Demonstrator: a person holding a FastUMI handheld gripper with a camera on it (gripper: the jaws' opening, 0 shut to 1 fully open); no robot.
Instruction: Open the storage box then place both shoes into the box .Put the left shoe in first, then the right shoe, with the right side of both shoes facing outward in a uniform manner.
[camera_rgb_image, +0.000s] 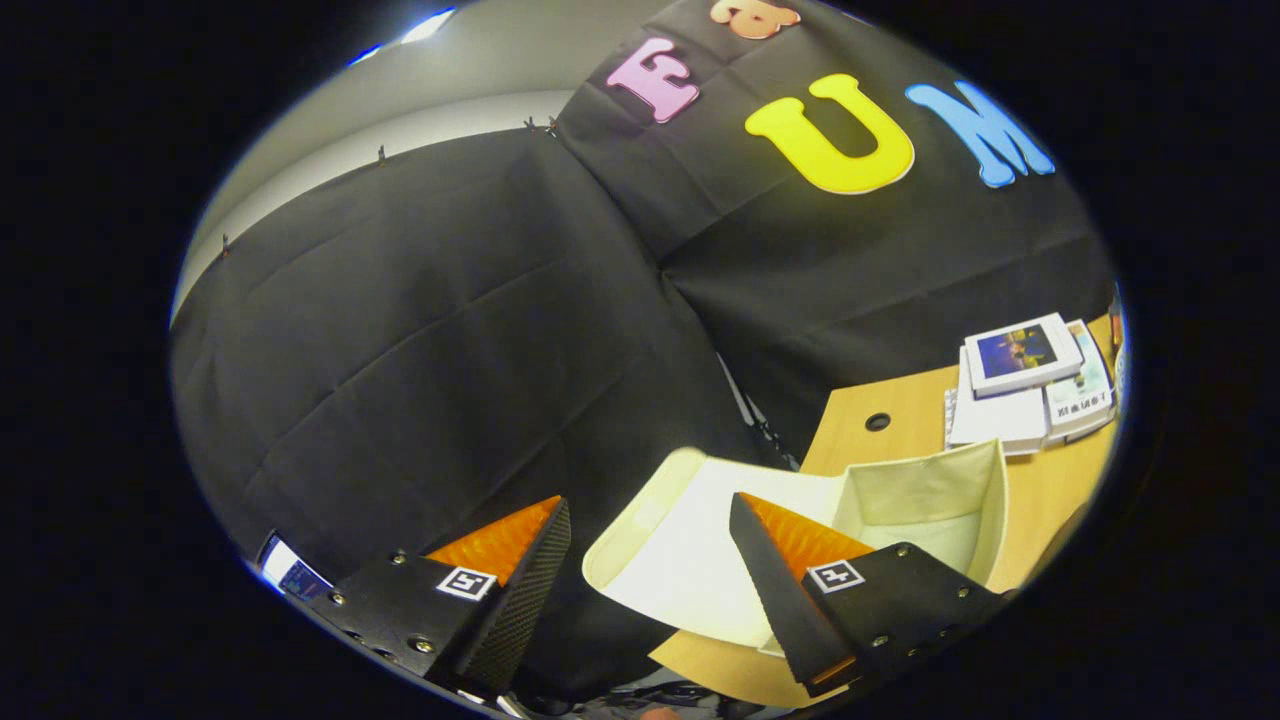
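Black cloth hangs as the booth's wall (420, 330) across most of what lies ahead, with a pale wall (440, 90) showing above it. Down to the right stands a light wooden desk (910, 410) with a small round hole (877, 421) near its back edge. On the desk sits the storage box (925, 490), cream fabric, its lid (680, 560) thrown open and lying flat over the desk's near edge toward the cloth. The box's inside walls are visible; I cannot tell whether anything lies at the bottom. At the desk's far corner a stack of white booklets (1025, 385) rests, the top one bearing a dark picture. The gripper (650, 525) is tilted and held above the lid, its fingers spread wide apart and grasping nothing; one fingertip overlaps the open lid, the other stands against the black cloth.
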